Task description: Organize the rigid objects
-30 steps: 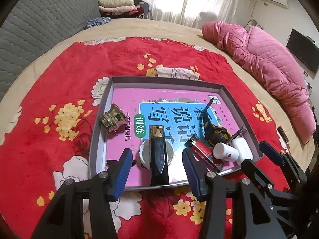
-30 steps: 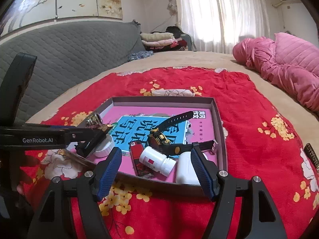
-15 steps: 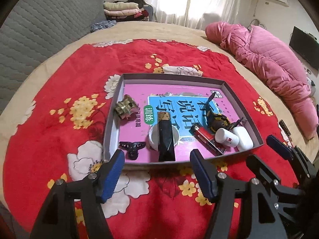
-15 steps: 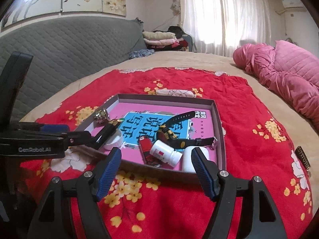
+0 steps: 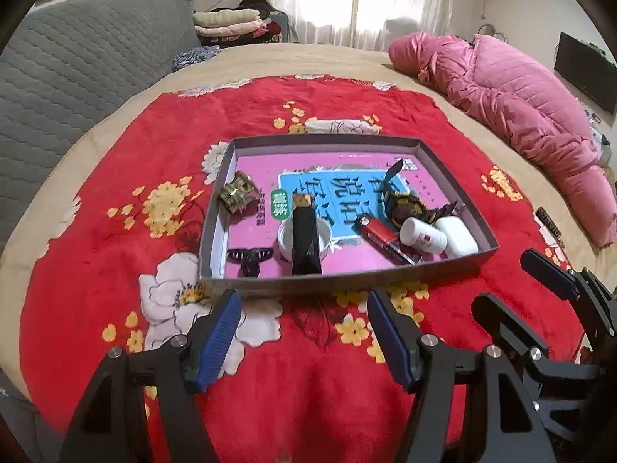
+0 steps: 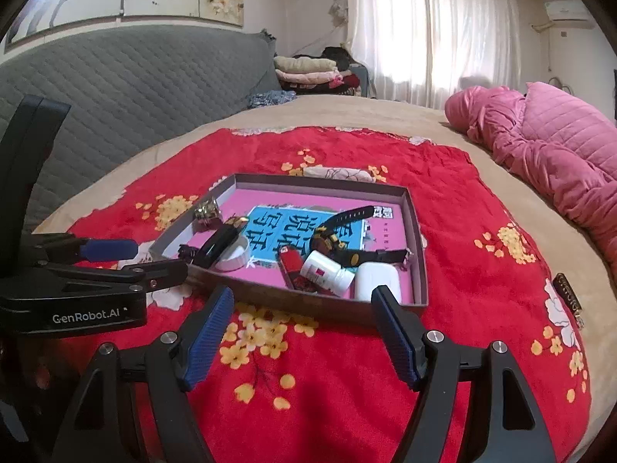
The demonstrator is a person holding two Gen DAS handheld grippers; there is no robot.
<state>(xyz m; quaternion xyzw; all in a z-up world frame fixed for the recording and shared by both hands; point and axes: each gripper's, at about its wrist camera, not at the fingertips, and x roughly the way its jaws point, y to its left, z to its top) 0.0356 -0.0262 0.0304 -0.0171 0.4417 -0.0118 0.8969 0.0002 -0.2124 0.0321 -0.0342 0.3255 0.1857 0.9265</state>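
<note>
1. Broadly, the job looks almost finished: the shallow grey cardboard tray with a pink and blue printed liner [image 5: 216, 208] lies on the red floral plush blanket [image 5: 96, 262] spread over the beige bed [image 5: 239, 58], and every small rigid item in view sits inside it.
2. Both tools hang above the blanket on the near side of the tray, carrying nothing: the left gripper [image 5: 304, 337] has its jaws spread wide, and the right gripper [image 6: 300, 335] likewise.
3. Inside the tray, a tall black faceted bottle with a gold cap [image 5: 304, 237] lies across a white round dish [image 5: 326, 237]; further right come a white rounded case [image 5: 459, 237], a white pill bottle with a red label [image 5: 422, 234], a black and yellow wristwatch [image 5: 405, 204] and a red lighter [image 5: 380, 233].
4. On the left side sit a gold metallic bracelet [image 5: 236, 193] and a small black claw hair clip [image 5: 250, 256].
5. What may be left is a small dark patterned strip [image 6: 570, 300] on the blanket right of the tray; it is too small to tell whether it belongs.
6. Nothing stands between the jaws and the tray; a pink quilted coat [image 5: 520, 115] lies well apart.
</note>
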